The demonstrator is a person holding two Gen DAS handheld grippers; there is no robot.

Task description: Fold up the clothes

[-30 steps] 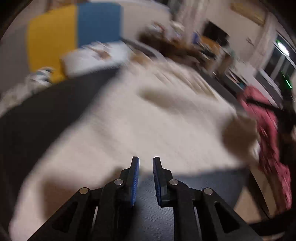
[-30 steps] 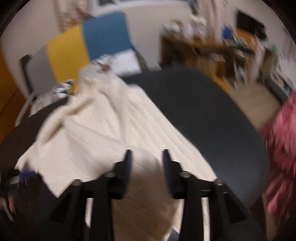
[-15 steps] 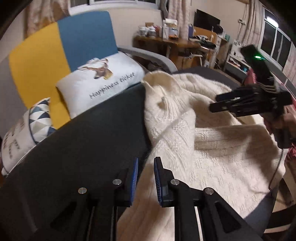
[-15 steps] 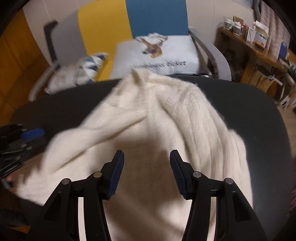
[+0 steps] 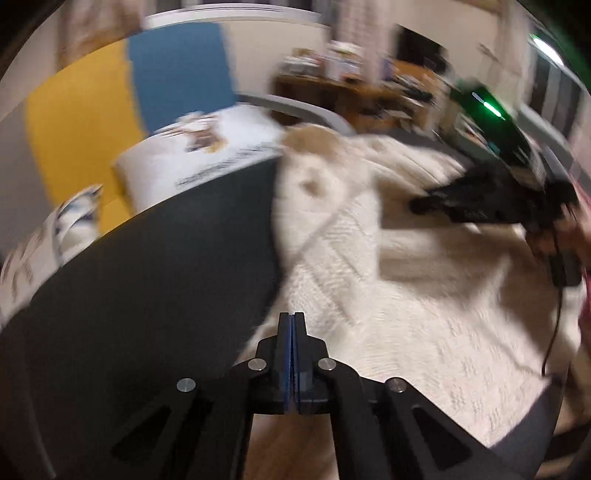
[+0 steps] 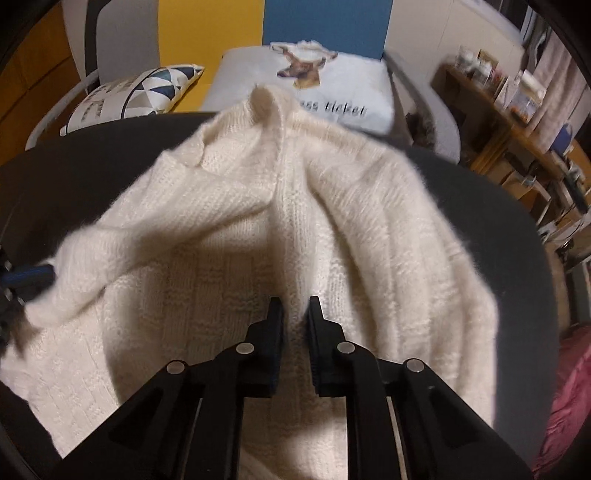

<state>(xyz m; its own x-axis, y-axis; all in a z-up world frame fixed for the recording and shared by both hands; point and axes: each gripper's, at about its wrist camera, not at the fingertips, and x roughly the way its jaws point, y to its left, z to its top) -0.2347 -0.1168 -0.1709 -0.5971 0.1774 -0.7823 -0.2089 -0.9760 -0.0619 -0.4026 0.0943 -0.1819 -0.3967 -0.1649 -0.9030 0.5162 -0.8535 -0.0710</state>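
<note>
A cream knitted sweater (image 5: 406, 314) (image 6: 221, 258) lies spread over a dark round table (image 5: 166, 295) (image 6: 498, 221), collar toward the far edge. My left gripper (image 5: 291, 319) is shut at the sweater's left edge; the pads look pressed together. In the right wrist view it (image 6: 26, 277) sits at the end of a raised sleeve (image 6: 85, 254). My right gripper (image 6: 295, 306) is closed on a ridge of knit that runs down from the collar (image 6: 264, 101). From the left wrist view it (image 5: 421, 203) is a blurred black shape over the sweater's right part.
Behind the table stands a chair with a yellow and blue back (image 6: 236, 26), holding a white printed pillow (image 6: 332, 85) and a triangle-patterned pillow (image 6: 136, 96). A cluttered wooden desk (image 6: 517, 110) is at the right. A pink garment (image 6: 569, 406) hangs off the table's near right.
Both grippers have closed: the left from slightly open to shut at the sweater's edge, the right from wide open onto a fold in the middle. The sleeve now rises toward the left gripper.
</note>
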